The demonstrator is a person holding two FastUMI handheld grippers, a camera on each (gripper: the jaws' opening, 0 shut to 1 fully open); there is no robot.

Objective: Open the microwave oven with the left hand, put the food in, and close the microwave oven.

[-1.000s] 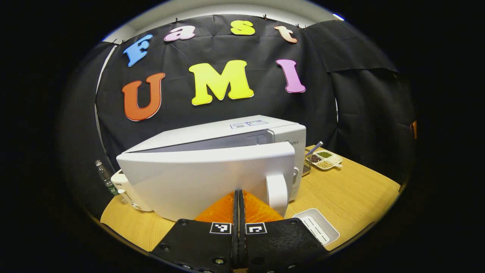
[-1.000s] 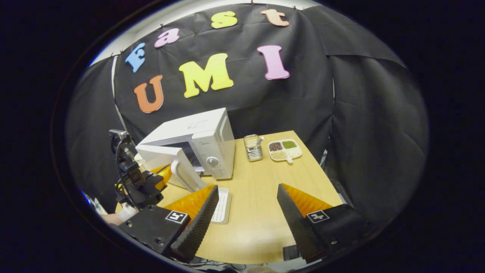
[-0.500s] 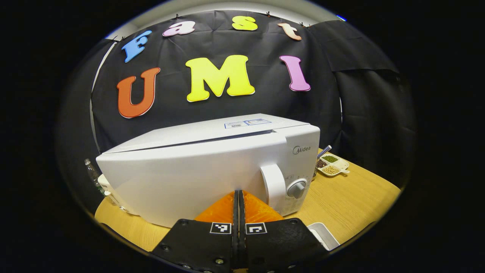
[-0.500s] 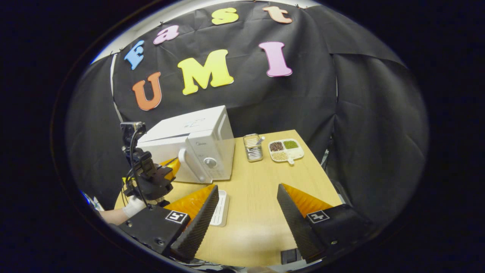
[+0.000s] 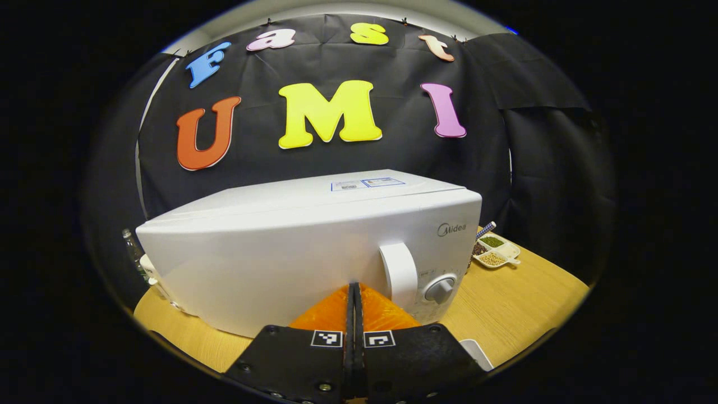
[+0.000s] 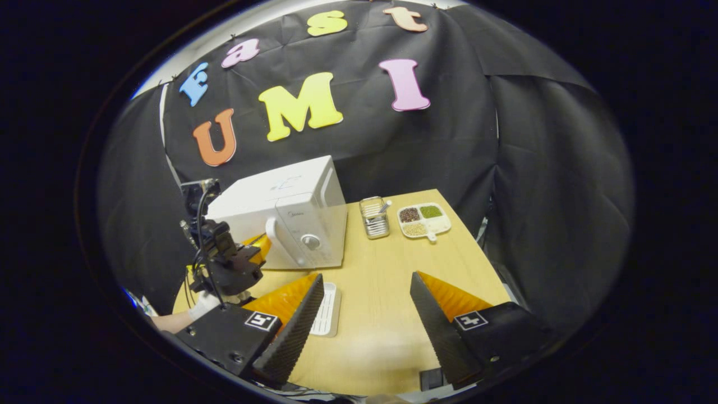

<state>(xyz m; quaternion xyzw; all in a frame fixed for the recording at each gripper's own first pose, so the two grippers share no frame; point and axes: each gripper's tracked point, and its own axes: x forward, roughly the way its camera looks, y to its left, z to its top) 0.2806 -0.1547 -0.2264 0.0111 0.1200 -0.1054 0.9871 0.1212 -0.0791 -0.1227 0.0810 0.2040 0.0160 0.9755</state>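
The white microwave oven [image 5: 314, 247] stands on the wooden table [image 5: 516, 297] with its door flush against the body. Its curved handle [image 5: 397, 274] and round knob [image 5: 440, 289] sit at the door's right side. My left gripper [image 5: 354, 292] is shut with nothing between its fingers, and its tips rest against the door just left of the handle. In the right gripper view the microwave oven [image 6: 286, 213] is at the table's far left, the left gripper [image 6: 255, 249] is at its door, held by a gloved hand [image 6: 202, 306]. My right gripper [image 6: 364, 280] hangs open above the table's front.
A white ribbed tray [image 6: 326, 308] lies in front of the microwave. A metal utensil holder [image 6: 374, 217] and a divided dish of grains [image 6: 423, 220] stand at the back right. A small bottle [image 5: 130, 252] stands left of the microwave. The table edge is close on the right.
The microwave door swung from half open to fully shut, with my left gripper following it inward. The right gripper has stayed open in place.
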